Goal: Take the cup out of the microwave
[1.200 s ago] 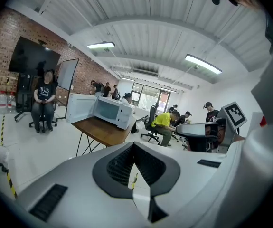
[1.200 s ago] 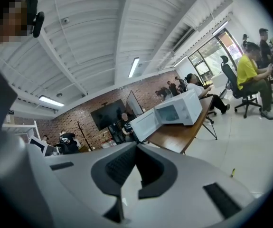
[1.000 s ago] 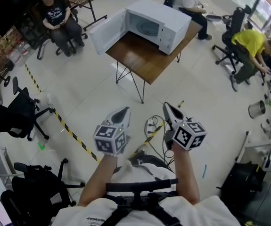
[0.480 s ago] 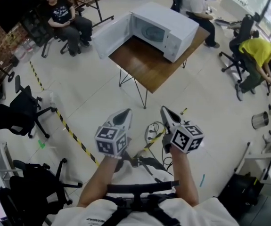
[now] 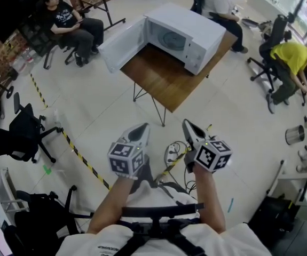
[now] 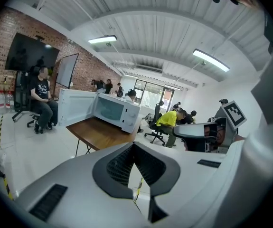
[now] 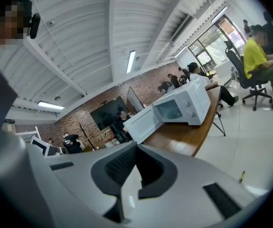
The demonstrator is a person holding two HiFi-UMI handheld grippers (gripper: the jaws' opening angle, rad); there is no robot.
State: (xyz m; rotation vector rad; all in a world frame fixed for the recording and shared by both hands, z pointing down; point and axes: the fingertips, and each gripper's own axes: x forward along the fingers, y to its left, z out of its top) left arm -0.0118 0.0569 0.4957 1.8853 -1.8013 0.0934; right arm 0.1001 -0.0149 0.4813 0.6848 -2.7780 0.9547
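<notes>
Ahead, microwave (image 5: 196, 31) on wooden table (image 5: 164, 78), pale floor (image 5: 97, 103), left claw (image 5: 140, 127) and right claw (image 5: 188, 125) closed

No text can be read; print on the person's shirt (image 5: 97, 245) is illegible.

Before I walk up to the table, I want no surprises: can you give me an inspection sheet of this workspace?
Surface: wooden table, front part bare.
Job's things: microwave, door open; cup not made out inside.
Clutter: nothing seen.
Tools: left tool and right tool both shut, empty, short of the table.
Cables: cables on the floor ahead.
Surroundings: seated people, office chairs, striped floor tape.
</notes>
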